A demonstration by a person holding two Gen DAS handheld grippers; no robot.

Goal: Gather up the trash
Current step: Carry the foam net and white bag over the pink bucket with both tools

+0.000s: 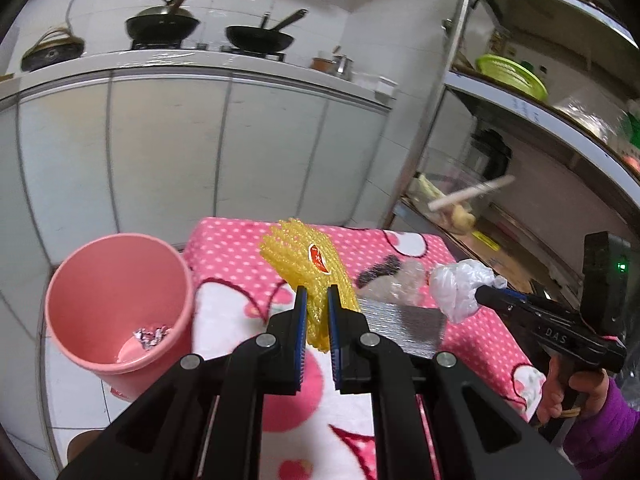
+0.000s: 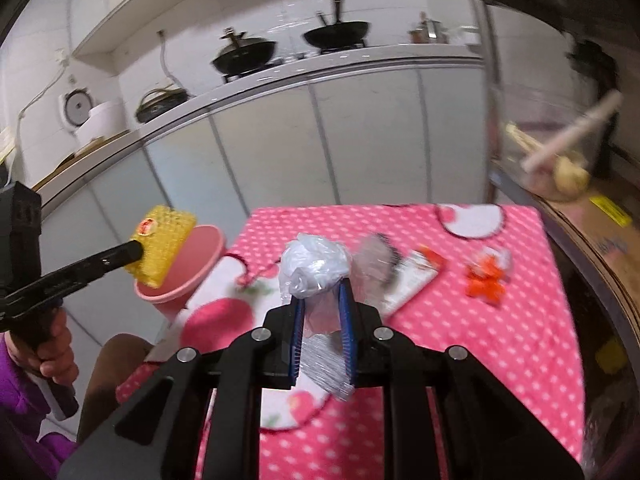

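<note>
Far beyond the claw tips, two black woks (image 1: 162, 24) (image 1: 259, 37) sit on a stove atop the white counter (image 1: 200, 65). Up and right of the claw, a metal shelf (image 1: 532, 110) carries a green basket (image 1: 512, 76). Lower on it, a pale stick (image 1: 472, 193) juts from what may be a clear container.

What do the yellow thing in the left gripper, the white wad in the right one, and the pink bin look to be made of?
Yellow piece: likely soft foam-plastic netting; glossy, bumpy open mesh, red sticker.
White wad: thin plastic film, probably a bag; translucent, crinkled, shiny folds.
Pink bin: looks like rigid moulded plastic; smooth walls, matte sheen, even rim.
</note>
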